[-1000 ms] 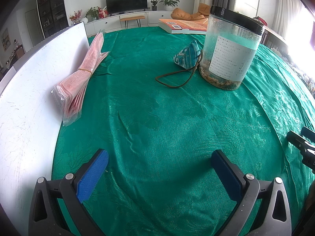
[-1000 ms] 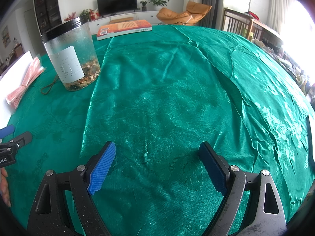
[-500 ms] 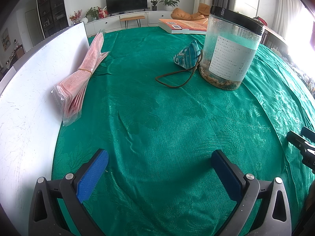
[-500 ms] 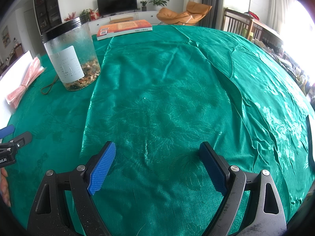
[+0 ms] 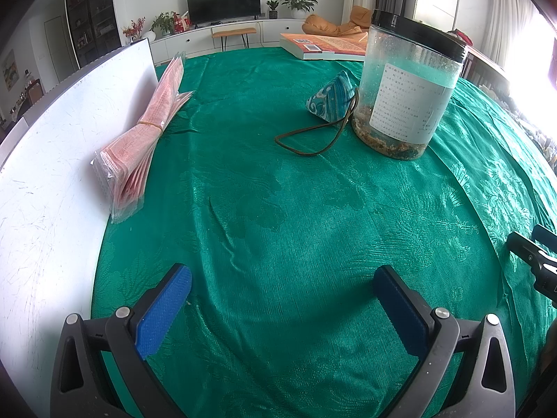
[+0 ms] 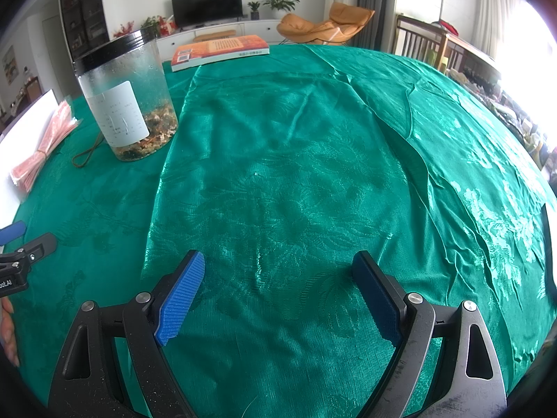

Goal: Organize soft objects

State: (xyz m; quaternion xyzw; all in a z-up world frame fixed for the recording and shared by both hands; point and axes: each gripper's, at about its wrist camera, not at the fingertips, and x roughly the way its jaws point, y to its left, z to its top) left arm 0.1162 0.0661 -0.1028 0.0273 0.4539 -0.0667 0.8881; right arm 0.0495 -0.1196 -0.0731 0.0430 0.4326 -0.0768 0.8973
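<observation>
Left gripper [image 5: 282, 308] hovers low over the green patterned tablecloth [image 5: 313, 209], blue-padded fingers spread wide, nothing between them. Right gripper [image 6: 278, 296] likewise spread and empty, over a folded panel of the same cloth. Small blue-and-teal fabric pyramid pouch [image 5: 330, 99] with a brown cord loop [image 5: 306, 139] sits ahead of the left gripper, just beside the clear plastic jar with black lid [image 5: 407, 87]. Bundle of pink paper sleeves [image 5: 146, 136] leans along a white board [image 5: 52, 160] at left. Orange book [image 6: 219, 50] lies at the far edge.
</observation>
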